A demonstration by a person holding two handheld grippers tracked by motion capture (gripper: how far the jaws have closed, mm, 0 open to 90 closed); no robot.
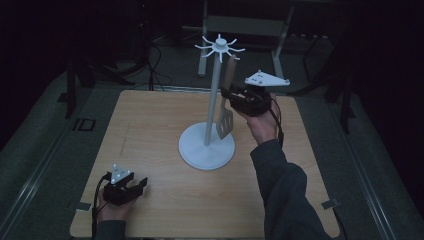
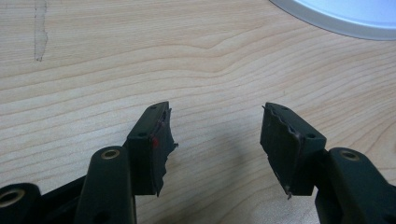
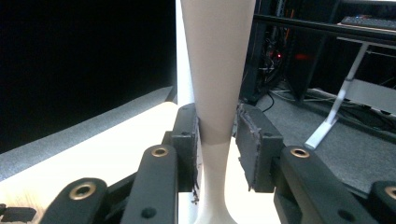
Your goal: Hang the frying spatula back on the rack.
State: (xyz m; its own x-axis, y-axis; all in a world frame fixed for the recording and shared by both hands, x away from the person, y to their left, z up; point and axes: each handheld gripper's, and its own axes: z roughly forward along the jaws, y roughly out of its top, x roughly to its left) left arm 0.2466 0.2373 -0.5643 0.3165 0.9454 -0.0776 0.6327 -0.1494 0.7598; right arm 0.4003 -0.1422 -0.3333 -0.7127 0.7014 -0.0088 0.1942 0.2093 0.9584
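High view: your right gripper (image 1: 231, 96) brackets the spatula (image 1: 226, 107) hanging on the white rack (image 1: 214, 95). Left gripper view: fingers (image 2: 152, 144) released over bare surface (image 2: 140, 60). Right gripper view: fingers (image 3: 254, 140) flank the handle, right pad apart.

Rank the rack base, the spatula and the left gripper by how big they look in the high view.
1. Rack base, the wide white disc.
2. Spatula, long but narrow, hanging from the rack between the right gripper's jaws.
3. Left gripper, compact; it sits nearer the camera, so its rank against the spatula is unsure.
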